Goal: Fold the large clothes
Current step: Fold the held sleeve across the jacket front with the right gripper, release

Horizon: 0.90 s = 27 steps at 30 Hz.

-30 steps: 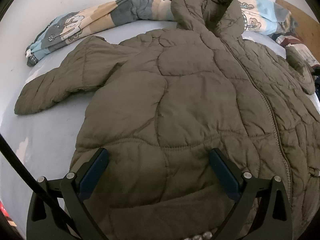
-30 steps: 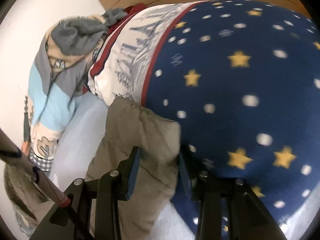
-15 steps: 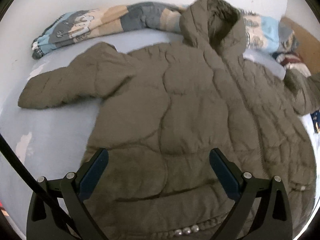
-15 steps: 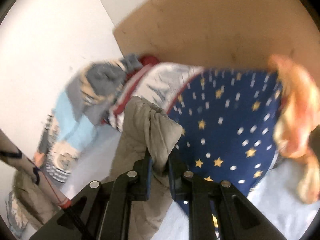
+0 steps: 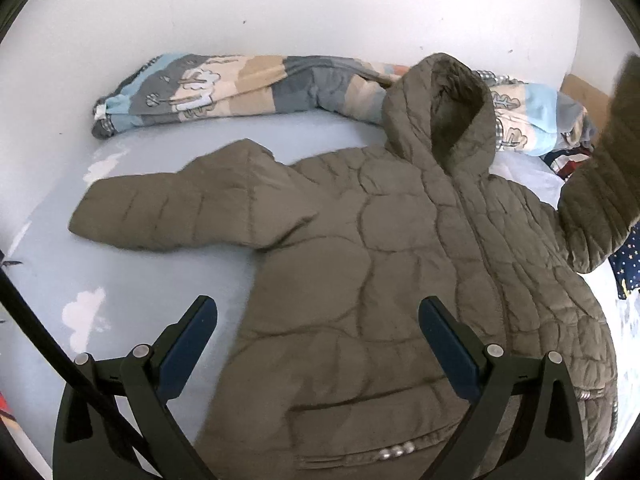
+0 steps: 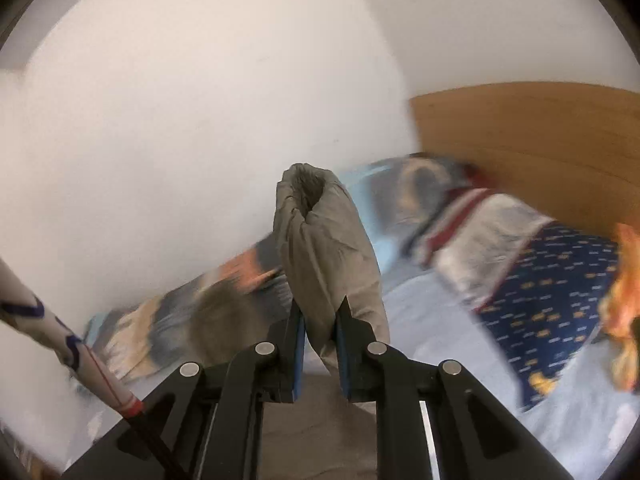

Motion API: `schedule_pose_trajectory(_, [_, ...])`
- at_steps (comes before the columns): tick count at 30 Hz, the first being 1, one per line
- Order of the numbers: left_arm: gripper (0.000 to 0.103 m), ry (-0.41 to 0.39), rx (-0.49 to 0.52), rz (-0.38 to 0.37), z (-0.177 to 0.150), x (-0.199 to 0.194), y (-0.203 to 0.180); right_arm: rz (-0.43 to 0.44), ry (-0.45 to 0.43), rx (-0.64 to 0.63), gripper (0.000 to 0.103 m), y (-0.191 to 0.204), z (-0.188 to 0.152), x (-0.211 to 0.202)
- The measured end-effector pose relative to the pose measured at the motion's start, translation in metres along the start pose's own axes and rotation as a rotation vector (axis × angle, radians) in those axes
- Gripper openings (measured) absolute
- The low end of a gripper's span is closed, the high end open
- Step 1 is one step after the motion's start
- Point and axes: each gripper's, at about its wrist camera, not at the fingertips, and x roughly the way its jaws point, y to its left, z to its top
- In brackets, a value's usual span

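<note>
An olive quilted hooded jacket (image 5: 400,272) lies front-up on the light blue bed sheet (image 5: 132,280), hood toward the wall, one sleeve (image 5: 180,208) stretched out to the left. My left gripper (image 5: 318,320) is open and empty, hovering above the jacket's lower left part. My right gripper (image 6: 320,320) is shut on the cuff of the other sleeve (image 6: 324,240) and holds it raised off the bed. That lifted sleeve also shows in the left wrist view (image 5: 600,184) at the right edge.
A rolled patterned blanket (image 5: 248,84) lies along the white wall behind the jacket. A navy star-print pillow (image 6: 552,300) and a wooden headboard (image 6: 540,140) are at the right. An orange item (image 6: 624,308) sits at the far right edge.
My right gripper has closed on the sleeve cuff and lifted it up and away from the pillow. My left gripper has pulled back and up, so more of the jacket shows.
</note>
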Motion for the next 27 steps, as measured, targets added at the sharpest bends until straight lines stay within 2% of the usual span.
schedule_pose_trajectory(3, [0.101,0.005,-0.02,-0.001,-0.001,-0.002,0.011,0.073,0.061,-0.054,0.014,0.057,-0.033,0.013])
schedule_pose_trajectory(9, [0.101,0.03,-0.043,0.011,-0.001,0.0,0.025,0.135,0.255,-0.165,0.014,0.146,-0.139,0.075])
schedule_pose_trajectory(14, [0.101,0.056,-0.052,0.019,-0.003,0.007,0.03,0.131,0.42,-0.244,0.014,0.182,-0.243,0.138])
schedule_pose_trajectory(18, [0.101,0.074,-0.059,0.019,-0.003,0.013,0.028,0.132,0.498,-0.277,0.015,0.199,-0.298,0.166])
schedule_pose_trajectory(20, [0.101,0.078,-0.058,0.017,-0.001,0.015,0.027,0.134,0.507,-0.309,0.02,0.207,-0.31,0.169])
schedule_pose_trajectory(22, [0.101,0.079,-0.057,0.015,0.0,0.017,0.026,0.201,0.554,-0.338,0.032,0.213,-0.31,0.168])
schedule_pose_trajectory(24, [0.101,0.079,-0.064,0.012,0.001,0.018,0.026,0.257,0.569,-0.357,0.036,0.21,-0.301,0.156])
schedule_pose_trajectory(26, [0.101,0.081,-0.074,0.008,0.002,0.02,0.024,0.348,0.558,-0.332,0.051,0.201,-0.286,0.137])
schedule_pose_trajectory(27, [0.101,0.084,-0.076,0.008,0.003,0.021,0.023,0.366,0.538,-0.324,0.062,0.198,-0.278,0.128])
